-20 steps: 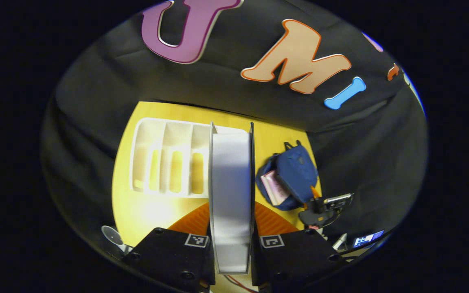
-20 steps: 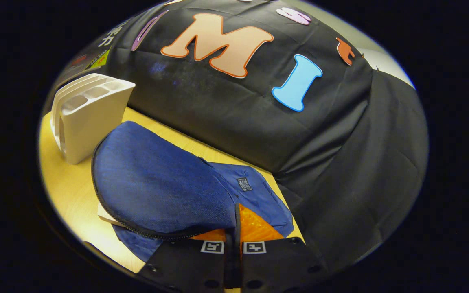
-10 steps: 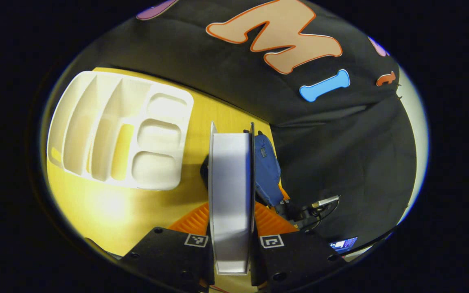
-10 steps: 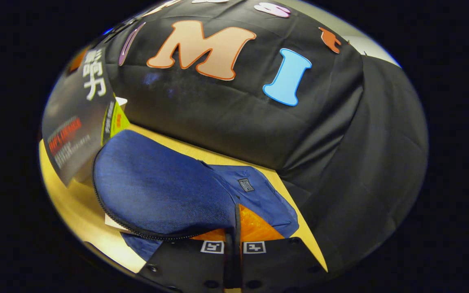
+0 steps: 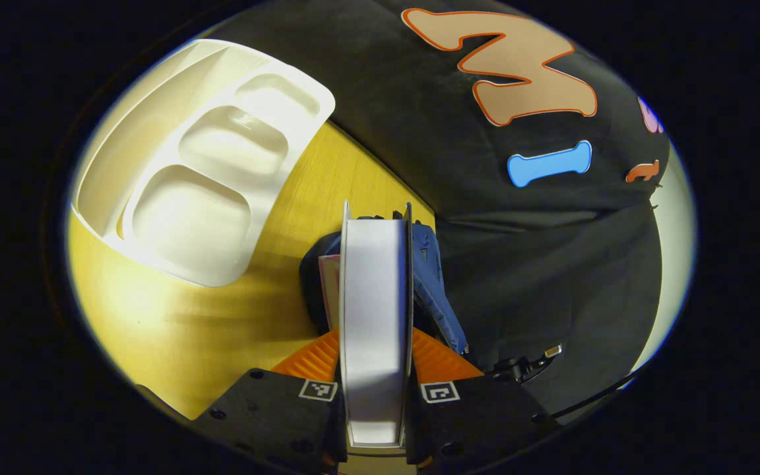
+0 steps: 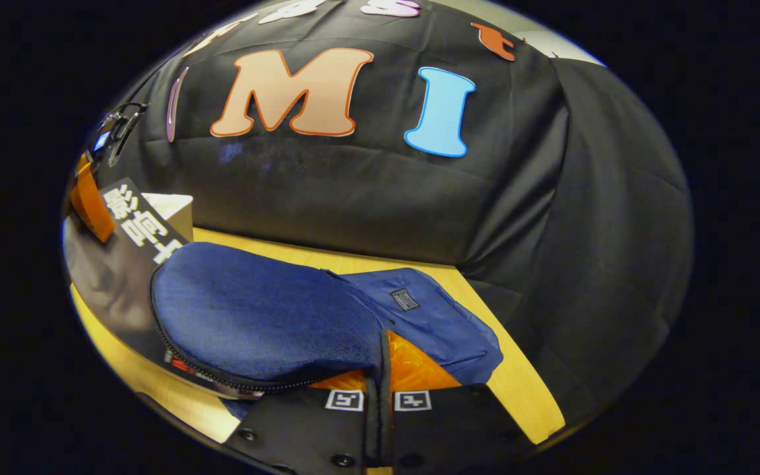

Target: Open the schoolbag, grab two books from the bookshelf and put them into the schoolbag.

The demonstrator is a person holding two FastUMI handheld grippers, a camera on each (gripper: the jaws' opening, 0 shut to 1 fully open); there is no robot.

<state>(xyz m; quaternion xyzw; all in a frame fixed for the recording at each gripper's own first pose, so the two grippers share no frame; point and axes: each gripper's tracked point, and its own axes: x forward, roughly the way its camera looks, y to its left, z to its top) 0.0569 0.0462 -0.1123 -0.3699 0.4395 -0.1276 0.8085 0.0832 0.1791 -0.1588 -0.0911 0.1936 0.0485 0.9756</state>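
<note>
My left gripper [image 5: 375, 343] is shut on a thick book [image 5: 375, 297], seen edge-on with its white page block. It hangs just above the mouth of the blue schoolbag [image 5: 436, 284], where a first book [image 5: 328, 284] lies inside. In the right gripper view, my right gripper [image 6: 380, 373] is shut on the edge of the schoolbag's flap [image 6: 261, 316] and holds it lifted. The dark-covered book [image 6: 126, 264] comes in at the left, its lower edge under the flap, with the left gripper [image 6: 93, 198] above it.
The white bookshelf [image 5: 189, 165] stands on the yellow wooden table [image 5: 175, 330] to the left of the bag; its corner [image 6: 169, 206] peeks out behind the book. Black cloth walls close the table's far side and right.
My left gripper has carried the book right, past the bookshelf, down to the bag's opening. In the right gripper view the book has slid in lower under the lifted flap. The right gripper keeps its hold.
</note>
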